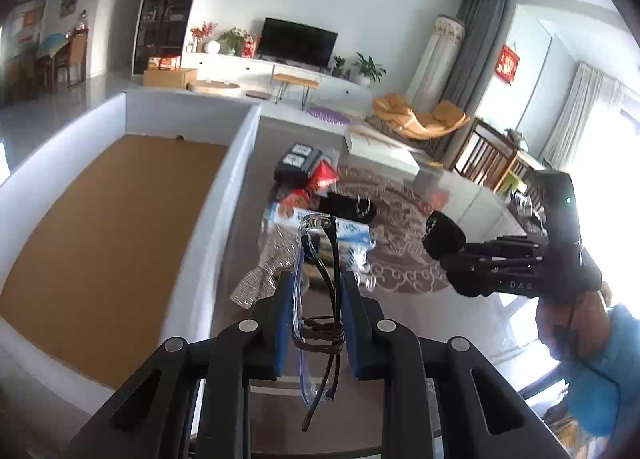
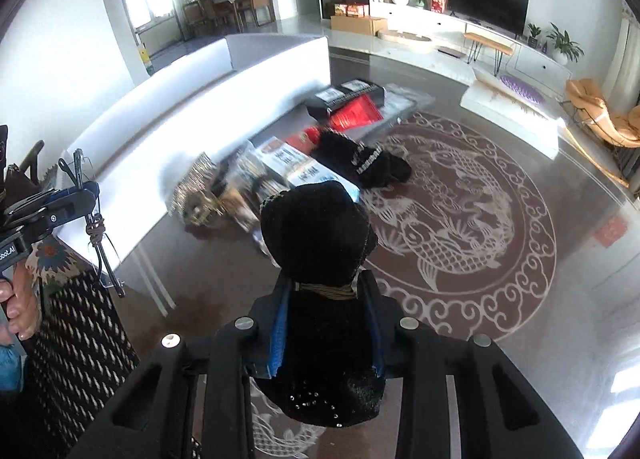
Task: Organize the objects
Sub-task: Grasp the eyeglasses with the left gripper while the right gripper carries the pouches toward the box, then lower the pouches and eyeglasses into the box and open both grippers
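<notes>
My left gripper (image 1: pixel 316 291) is shut on a pair of clear-rimmed glasses (image 1: pixel 316 291) with dark arms and a brown cord, held above the glass table beside a white box (image 1: pixel 236 163) with a brown cardboard floor. It also shows in the right wrist view (image 2: pixel 76 195). My right gripper (image 2: pixel 326 291) is shut on a black fuzzy glove (image 2: pixel 316 235) and shows in the left wrist view (image 1: pixel 440 243) to the right. A second black glove (image 2: pixel 368 163) lies on the table among a pile of packets and boxes (image 2: pixel 288 163).
The pile beside the box holds a black carton (image 2: pixel 344 97), a red packet (image 2: pixel 356 113), a blue-white box (image 1: pixel 348 229) and a sequined pouch (image 2: pixel 196 187). The glass table shows a round patterned rug (image 2: pixel 472 211) beneath. A patterned chair (image 2: pixel 76 323) stands at left.
</notes>
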The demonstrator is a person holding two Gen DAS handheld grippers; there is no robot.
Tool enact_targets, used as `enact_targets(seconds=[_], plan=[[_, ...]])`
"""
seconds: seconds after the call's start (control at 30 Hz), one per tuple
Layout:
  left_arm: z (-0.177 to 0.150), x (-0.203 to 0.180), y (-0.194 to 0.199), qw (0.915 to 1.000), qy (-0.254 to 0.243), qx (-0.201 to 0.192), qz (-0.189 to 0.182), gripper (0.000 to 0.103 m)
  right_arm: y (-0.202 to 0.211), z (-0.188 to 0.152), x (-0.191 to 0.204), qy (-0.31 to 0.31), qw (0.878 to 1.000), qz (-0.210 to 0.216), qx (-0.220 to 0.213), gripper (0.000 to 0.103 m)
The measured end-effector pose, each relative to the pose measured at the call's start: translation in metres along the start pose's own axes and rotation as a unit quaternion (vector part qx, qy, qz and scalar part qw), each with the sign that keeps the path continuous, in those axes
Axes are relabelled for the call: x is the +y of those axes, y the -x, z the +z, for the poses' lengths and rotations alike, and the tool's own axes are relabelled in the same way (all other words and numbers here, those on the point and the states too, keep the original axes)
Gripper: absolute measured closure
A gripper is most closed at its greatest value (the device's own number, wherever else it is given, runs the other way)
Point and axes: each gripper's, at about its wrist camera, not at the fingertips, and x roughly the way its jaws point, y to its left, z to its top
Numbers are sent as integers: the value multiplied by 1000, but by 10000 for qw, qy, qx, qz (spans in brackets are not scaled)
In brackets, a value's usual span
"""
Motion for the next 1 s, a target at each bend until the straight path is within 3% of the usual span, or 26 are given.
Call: enact_targets(seconds=[0.17,0.33,0.47,0.67,0.73,0.77,0.8,0.83,0.87,0.9,1.0], plan=[[39,43,43,9982,342,-421,251,81,10,54,50,10,9969,528,-583,70],[65,104,56,9912,556,-309,1160,81,2,112,124,33,9846,1475,-937,70],[64,147,41,9791,561,60,1953,81,-32,138,185,188,9779,1909,-828,70],[50,174,17,9678,503,376,2436,80,-100,151,231,295,9825,1808,-324,68],[48,179,12,9637,537,393,2587,78,-116,150,235,296,9855,1663,-139,61],[47,182,9,9616,583,414,2649,76,-119,149,236,294,9867,1593,-101,46],[46,184,6,9601,628,449,2690,68,-120,147,233,278,9876,1538,-130,33],[45,183,6,9597,648,449,2696,63,-116,145,230,262,9883,1488,-228,28],[45,182,6,9594,641,397,2718,49,-111,143,227,260,9884,1452,-346,21],[44,180,8,9583,612,320,2772,37,-103,142,224,263,9885,1428,-432,17],[43,167,14,9559,505,151,2890,30,-88,135,210,261,9892,1310,-596,15]])
